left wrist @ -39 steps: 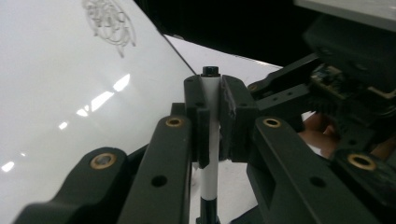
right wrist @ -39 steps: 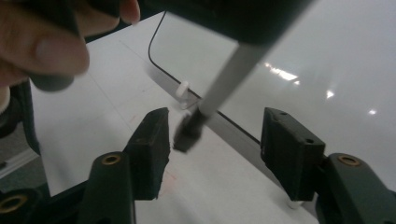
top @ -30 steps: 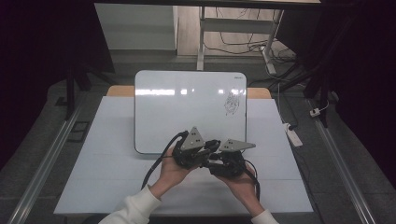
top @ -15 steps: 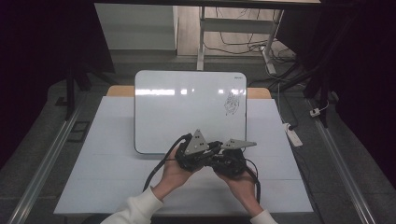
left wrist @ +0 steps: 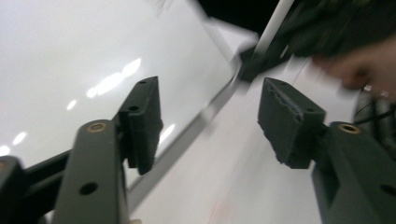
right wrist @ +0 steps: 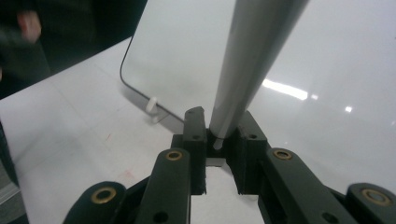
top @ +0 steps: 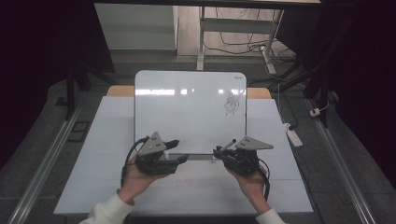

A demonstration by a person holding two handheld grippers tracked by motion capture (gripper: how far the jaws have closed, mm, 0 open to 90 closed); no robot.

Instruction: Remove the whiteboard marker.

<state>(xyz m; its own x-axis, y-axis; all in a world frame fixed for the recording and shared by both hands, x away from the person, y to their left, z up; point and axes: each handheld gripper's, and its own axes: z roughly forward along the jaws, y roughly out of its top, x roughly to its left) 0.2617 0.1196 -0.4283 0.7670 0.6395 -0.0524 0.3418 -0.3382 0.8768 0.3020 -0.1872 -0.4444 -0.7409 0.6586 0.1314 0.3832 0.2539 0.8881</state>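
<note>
Nearest in the high view, two hands in white sleeves come up over a pale, matte tabletop (top: 112,140), each gripping a black tool capped by a grey three-cornered plate. The left gripper (top: 183,150) lies near the front edge of the whiteboard (top: 187,112); its fingers (left wrist: 142,121) have just been opening and now stand well apart with nothing between them. In the left gripper view they are blocky black pads, the far one ribbed along its inner face, hanging over the board's thin grey rim.

The right gripper (top: 218,152) sits well apart from the left, also at the board's front edge. Its fingers (right wrist: 196,135) are clamped on a pen (right wrist: 250,60), a smooth, round, grey barrel with a dull sheen that narrows towards its held end and rises steeply out of the grip, as the right gripper view shows.

Beyond both lies the whiteboard, a glossy white rectangle with rounded corners that mirrors the ceiling lights, flat on the tabletop. A small dark scribble (top: 232,102) marks its far right part. A small white clip (right wrist: 152,105) juts from its rim.
</note>
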